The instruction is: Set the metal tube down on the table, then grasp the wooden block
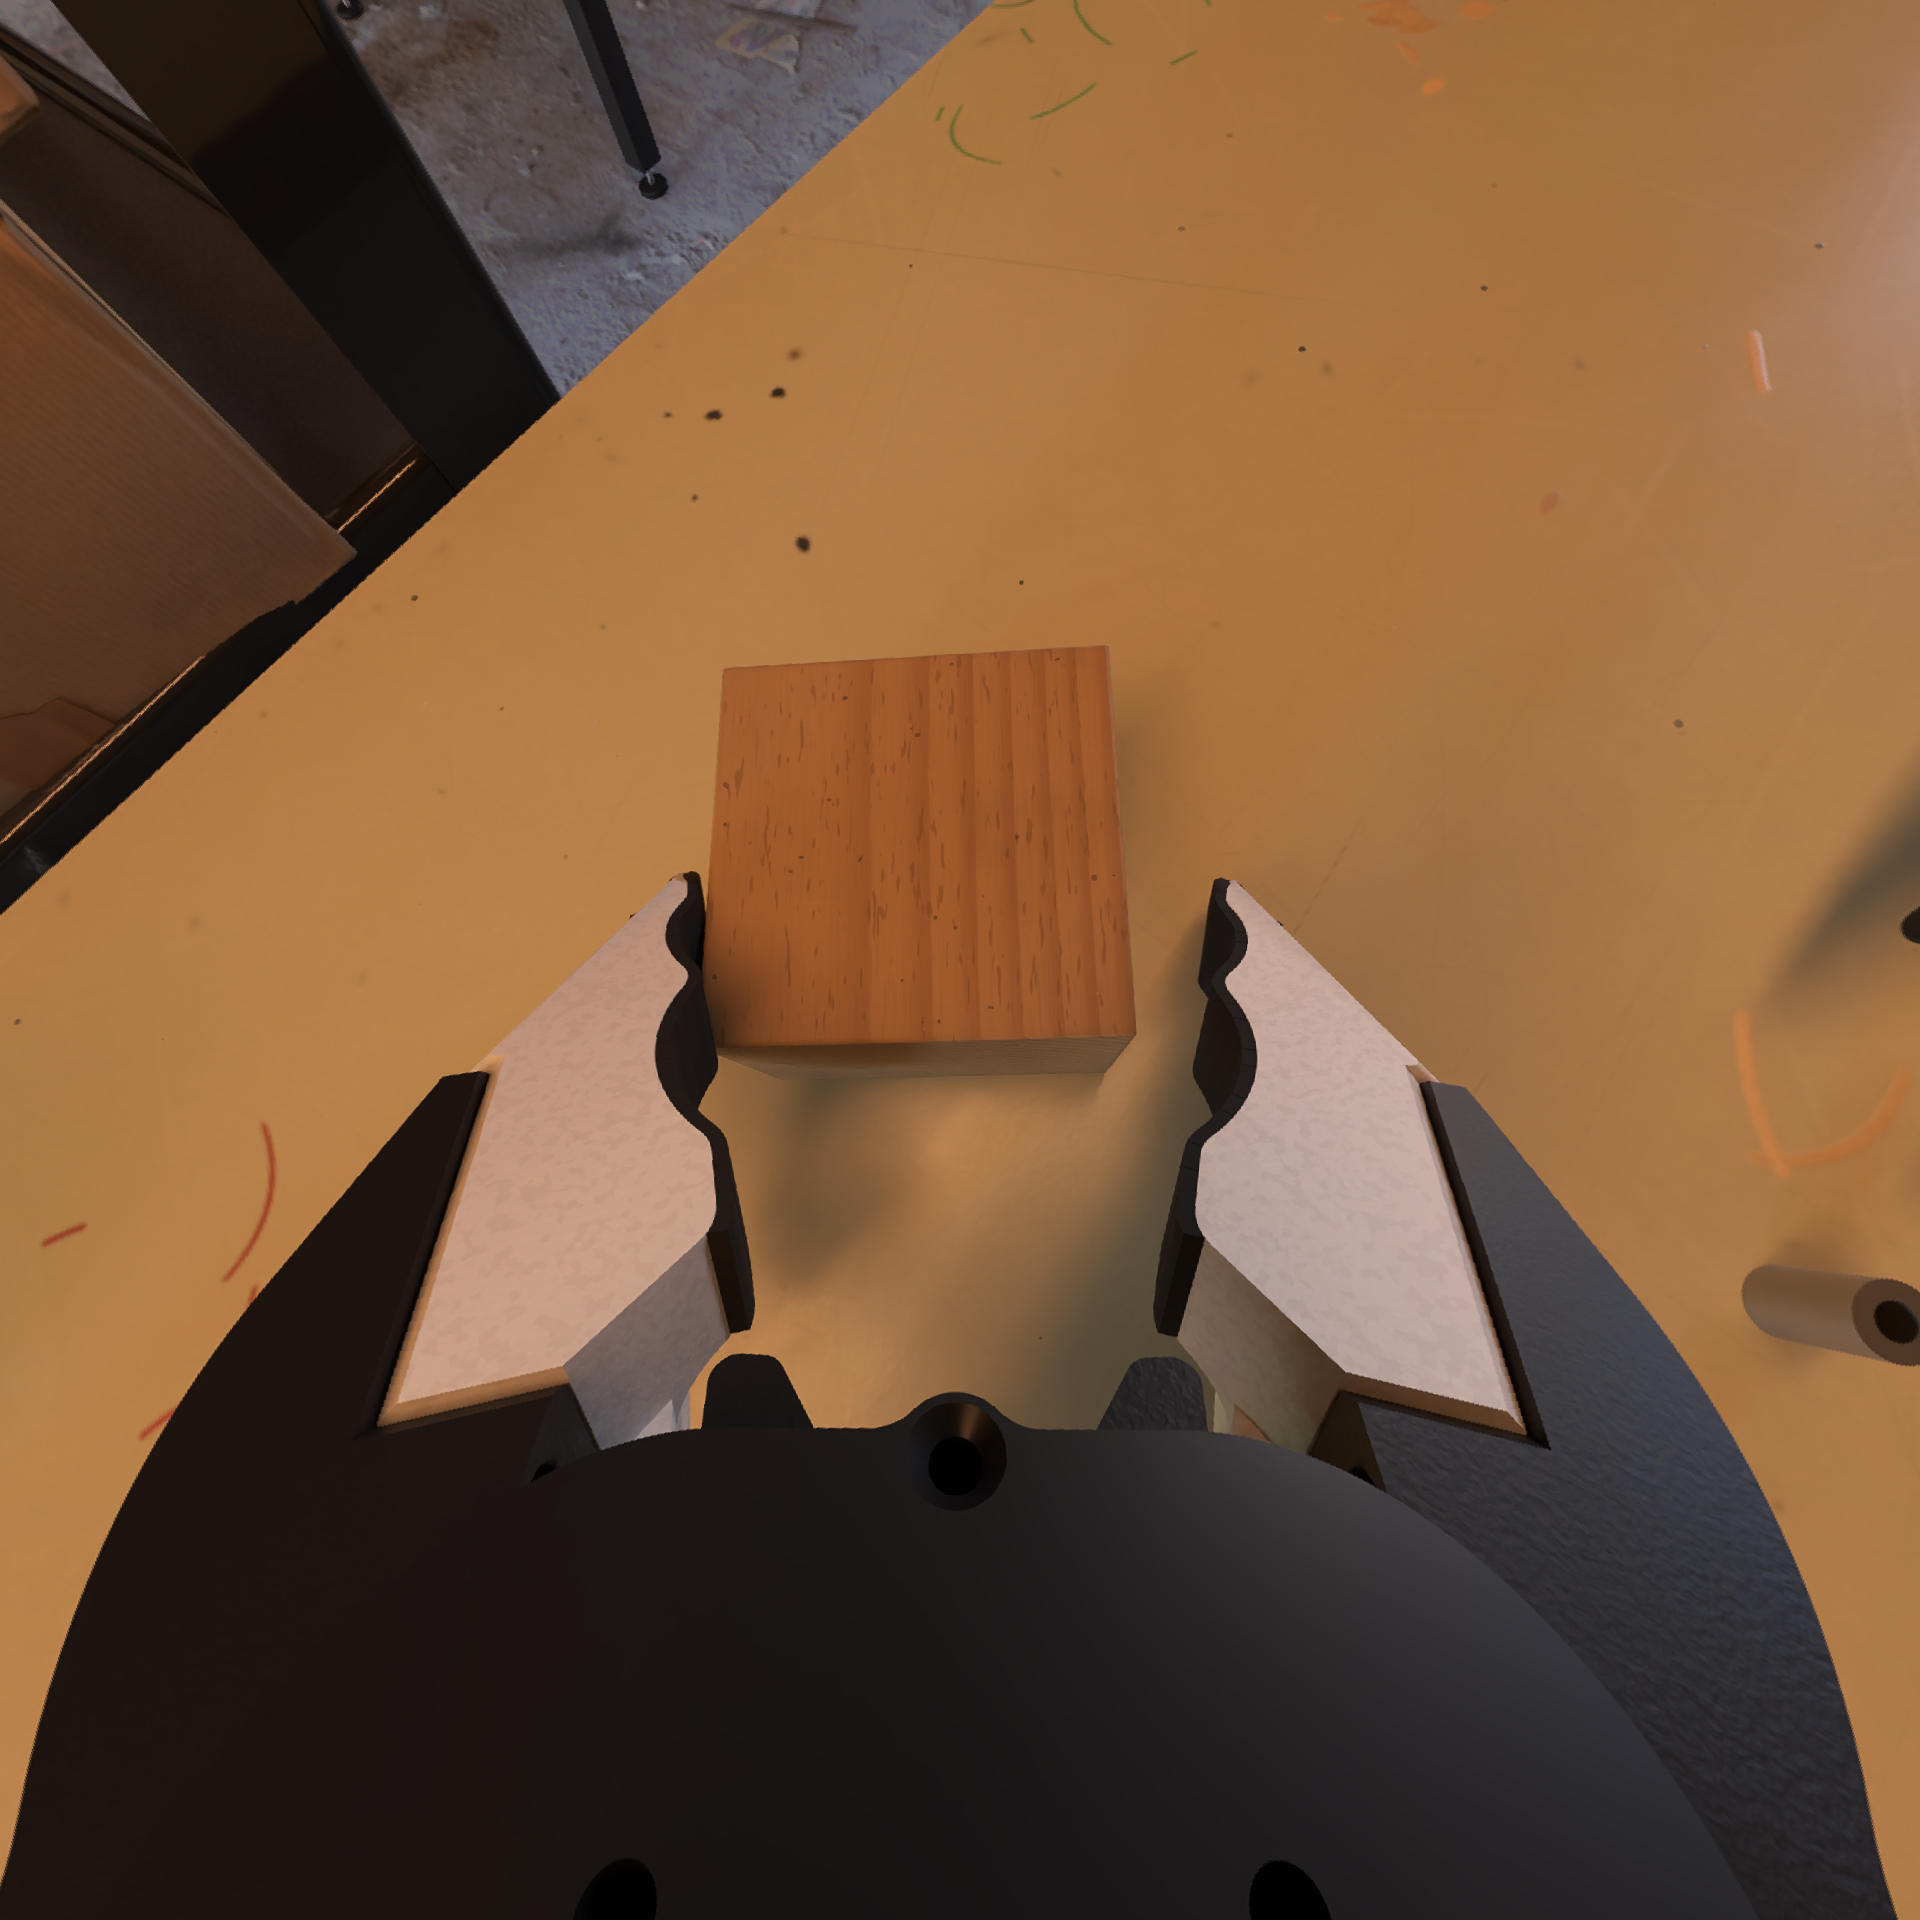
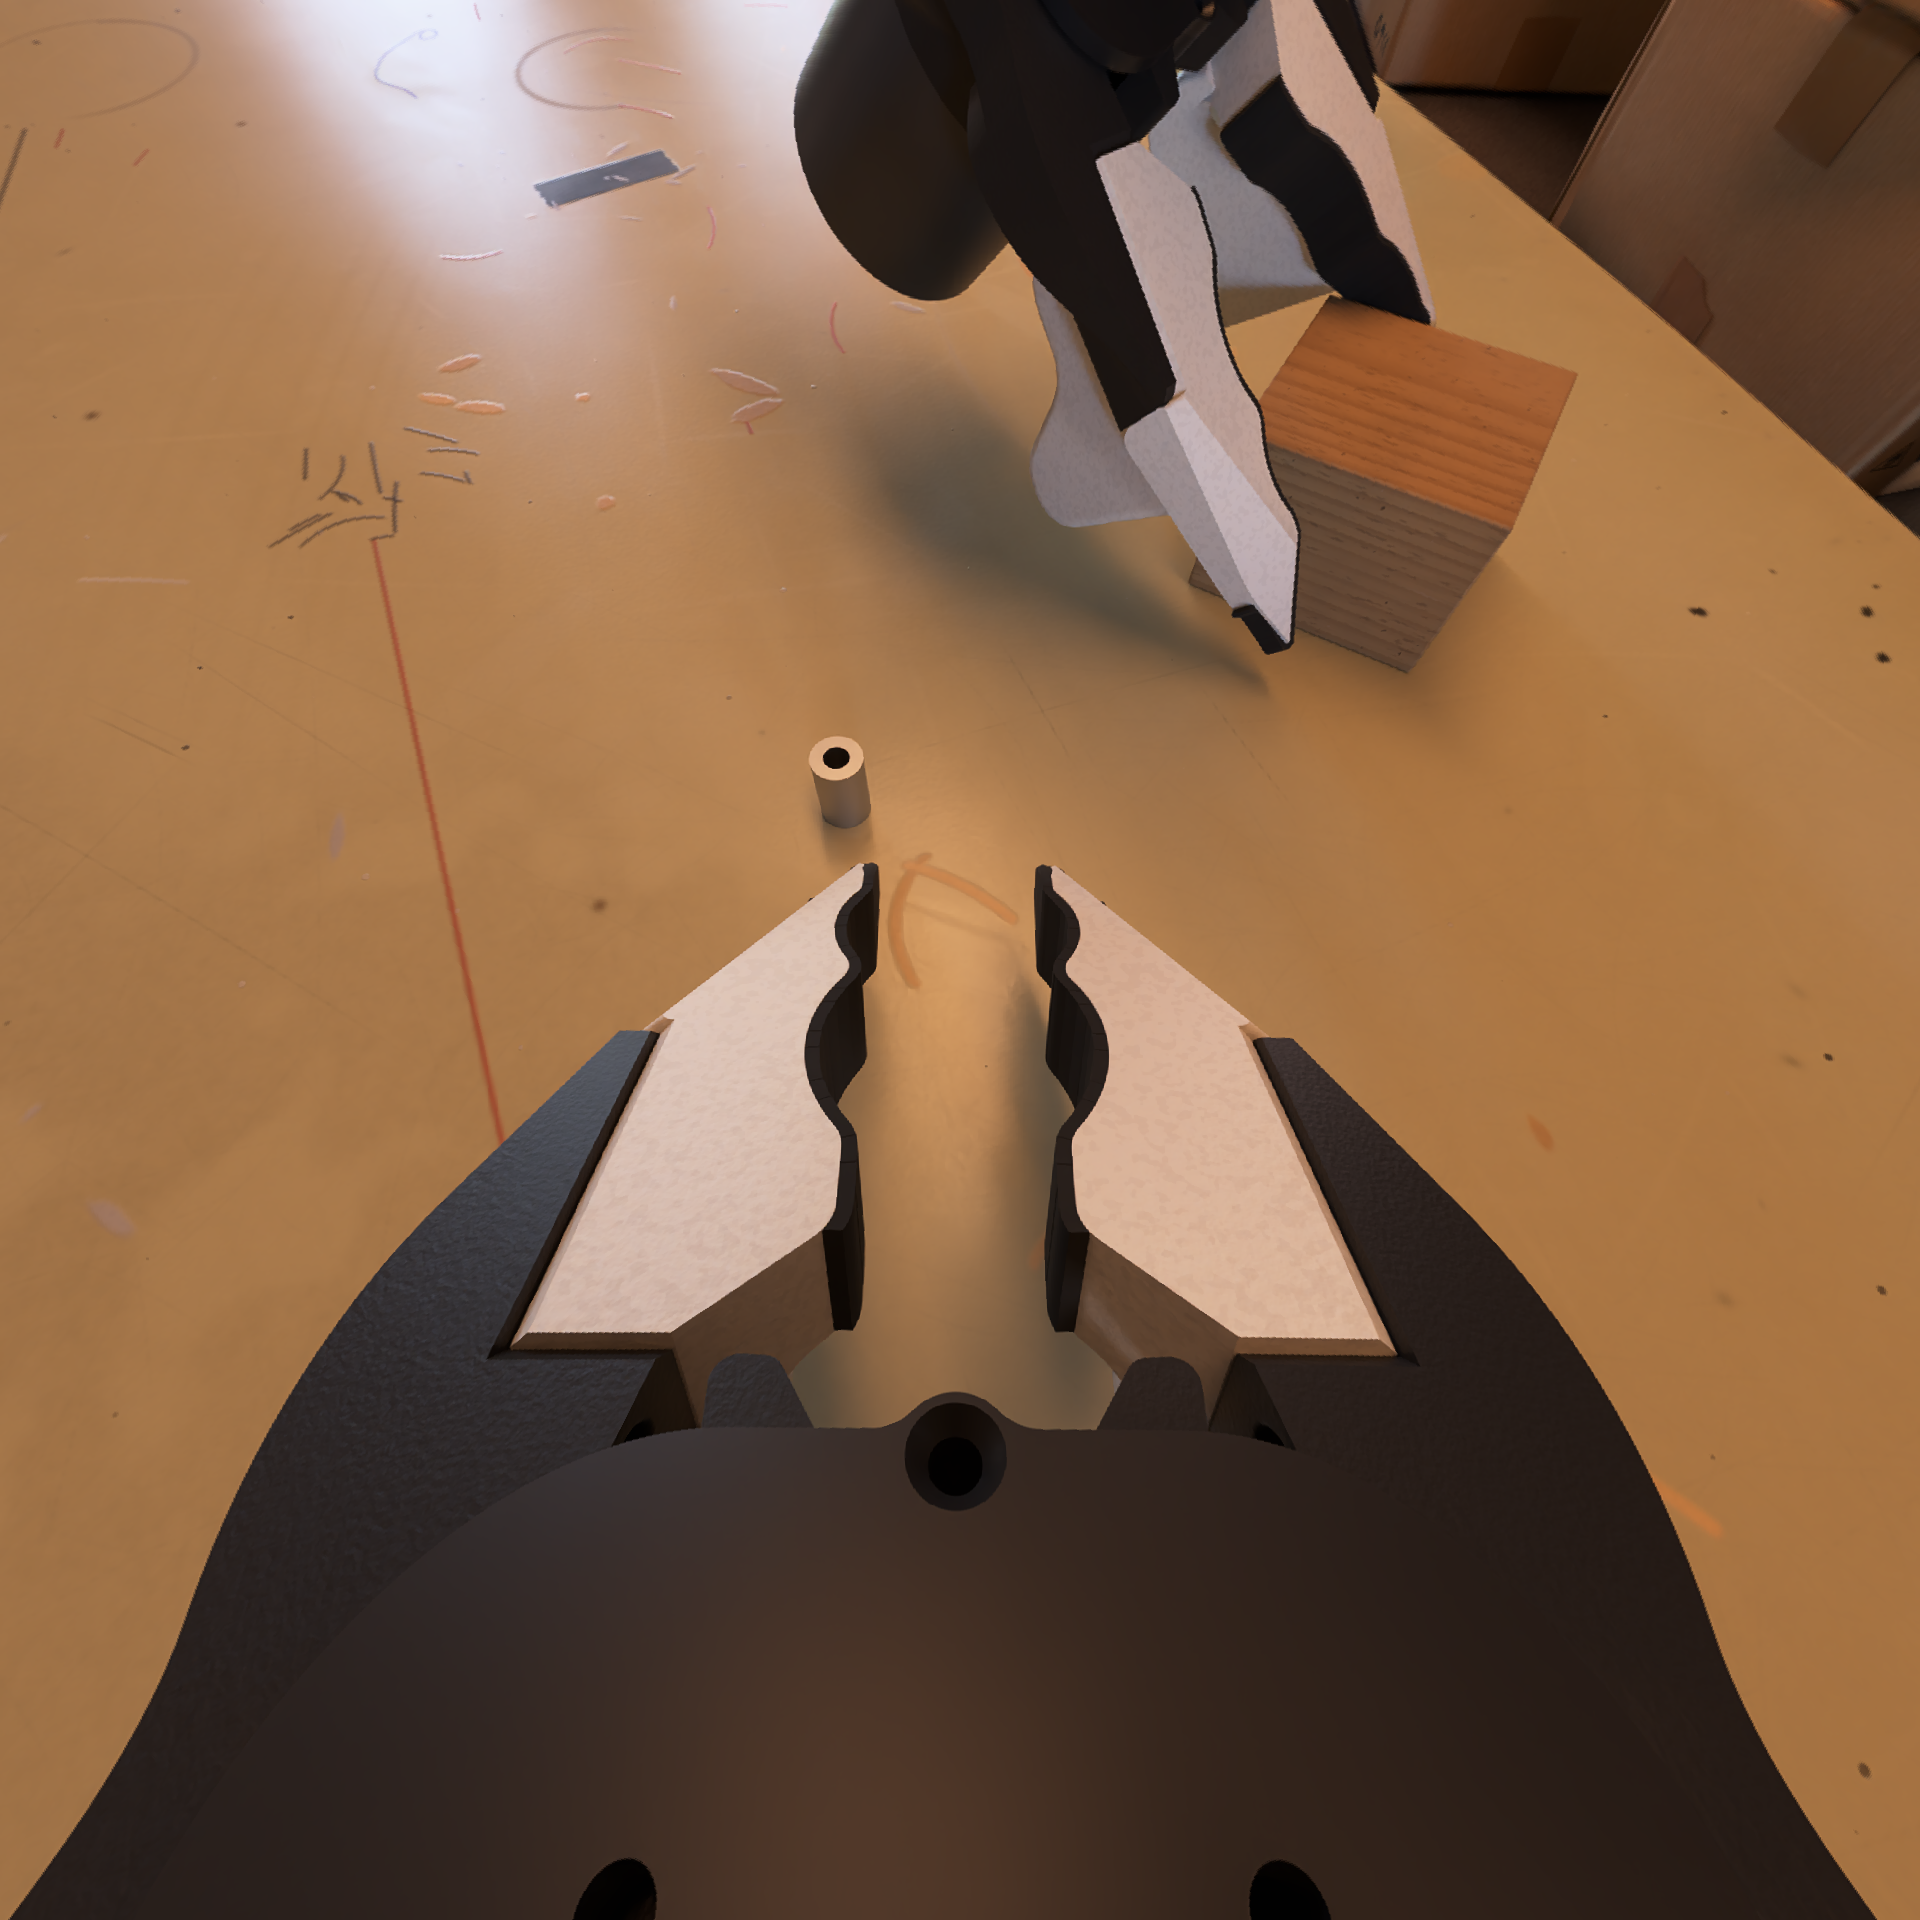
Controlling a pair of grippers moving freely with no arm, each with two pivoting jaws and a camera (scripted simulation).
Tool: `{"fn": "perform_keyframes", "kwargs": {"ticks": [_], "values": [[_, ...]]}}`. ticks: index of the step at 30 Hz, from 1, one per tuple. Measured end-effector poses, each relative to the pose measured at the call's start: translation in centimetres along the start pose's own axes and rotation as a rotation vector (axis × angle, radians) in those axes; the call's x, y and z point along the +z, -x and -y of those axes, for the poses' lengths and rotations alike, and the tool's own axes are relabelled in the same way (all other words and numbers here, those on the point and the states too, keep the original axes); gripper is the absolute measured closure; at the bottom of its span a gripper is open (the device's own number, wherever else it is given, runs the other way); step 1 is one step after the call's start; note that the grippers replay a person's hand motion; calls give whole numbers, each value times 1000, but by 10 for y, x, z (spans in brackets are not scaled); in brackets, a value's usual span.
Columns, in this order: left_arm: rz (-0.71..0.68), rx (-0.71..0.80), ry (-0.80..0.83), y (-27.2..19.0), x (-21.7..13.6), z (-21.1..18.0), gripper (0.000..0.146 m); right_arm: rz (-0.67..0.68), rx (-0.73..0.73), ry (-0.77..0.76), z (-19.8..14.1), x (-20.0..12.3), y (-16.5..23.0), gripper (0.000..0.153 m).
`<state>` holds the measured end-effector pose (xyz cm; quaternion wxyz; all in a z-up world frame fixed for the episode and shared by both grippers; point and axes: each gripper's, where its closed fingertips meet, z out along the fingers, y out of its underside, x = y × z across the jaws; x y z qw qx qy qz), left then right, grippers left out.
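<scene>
The right gripper (image 2: 956,873) hangs low over the worktop (image 2: 312,935), its jaws a narrow way apart with nothing between them but bare surface and an orange scribble. Just ahead of its left fingertip, and clear of it, lies the tube (image 2: 838,781), short and grey, its open bore turned toward the gripper; whether it lies flat or stands on end I cannot tell from here. Farther ahead and off to the right stands the block (image 2: 1423,468), near the worktop's edge.

The left gripper (image 1: 954,883) is over that block (image 1: 920,847), jaws spread wide and not closed on it. The block's near part sits between the fingertips: the left fingertip (image 1: 686,935) is right against the block's left side, while the right fingertip stands off from the other side with a gap. Low to this gripper's right, well apart, the tube (image 1: 1834,1311) shows at the view's edge. Beyond the worktop's far-left edge are cardboard boxes (image 1: 125,499).
</scene>
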<state>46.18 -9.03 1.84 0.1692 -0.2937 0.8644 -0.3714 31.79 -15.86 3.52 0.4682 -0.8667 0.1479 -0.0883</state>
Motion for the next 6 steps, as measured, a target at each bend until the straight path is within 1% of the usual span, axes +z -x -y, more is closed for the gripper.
{"fn": "perform_keyframes", "kwargs": {"ticks": [6], "values": [[-31, 0, -10, -3, -1, 1, 47, 27, 12, 7, 0, 2, 1, 119]]}}
